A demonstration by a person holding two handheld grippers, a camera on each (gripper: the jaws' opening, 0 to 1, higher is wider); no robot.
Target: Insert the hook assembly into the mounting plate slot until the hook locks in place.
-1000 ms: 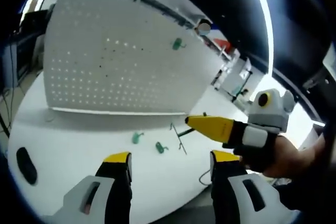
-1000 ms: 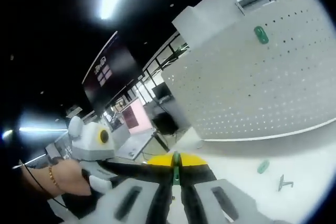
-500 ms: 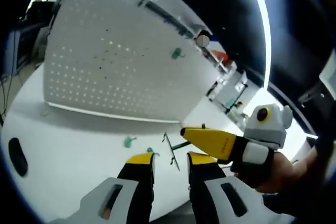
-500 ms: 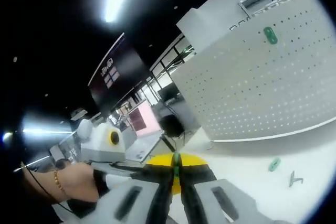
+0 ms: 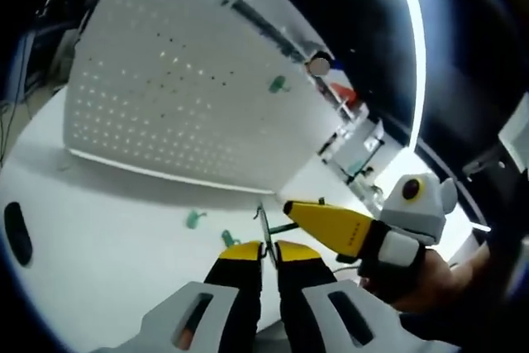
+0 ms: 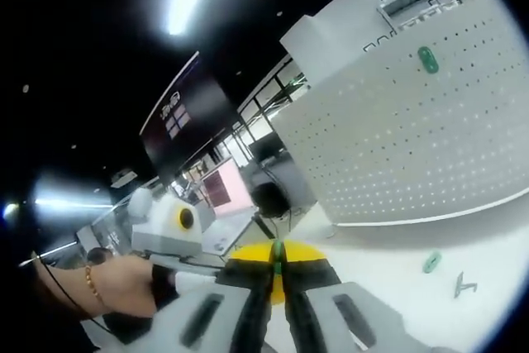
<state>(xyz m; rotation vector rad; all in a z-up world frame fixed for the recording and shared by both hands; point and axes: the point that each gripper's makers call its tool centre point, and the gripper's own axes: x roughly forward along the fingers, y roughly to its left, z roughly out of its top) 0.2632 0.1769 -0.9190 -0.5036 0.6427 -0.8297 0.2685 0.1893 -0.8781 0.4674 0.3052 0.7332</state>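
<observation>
The white perforated mounting plate (image 5: pixel 165 105) (image 6: pixel 397 130) stands upright on the white table (image 5: pixel 99 245), with one green hook piece (image 5: pixel 278 84) (image 6: pixel 427 59) stuck in it. My right gripper (image 6: pixel 278 255) is shut on a thin green hook piece (image 6: pixel 278 247). In the left gripper view, that right gripper (image 5: pixel 291 207) comes in from the right with its yellow jaws together. A thin wire hook (image 5: pixel 263 222) rises between the jaws of my left gripper (image 5: pixel 269 247), which are shut on it just below the right gripper's tip. The left gripper's white body (image 6: pixel 165 225) appears at the left of the right gripper view.
Two loose green pieces (image 5: pixel 194 219) (image 5: pixel 227 238) lie on the table before the plate; one green piece (image 6: pixel 431 263) and a small metal hook (image 6: pixel 463 287) lie there too. A dark oval object (image 5: pixel 16 233) sits at the table's left. A metal bracket (image 5: pixel 256 18) tops the plate.
My left gripper's jaws have come together from wide open onto the wire hook. The right gripper has stayed shut on its green piece. Both views have shifted slightly.
</observation>
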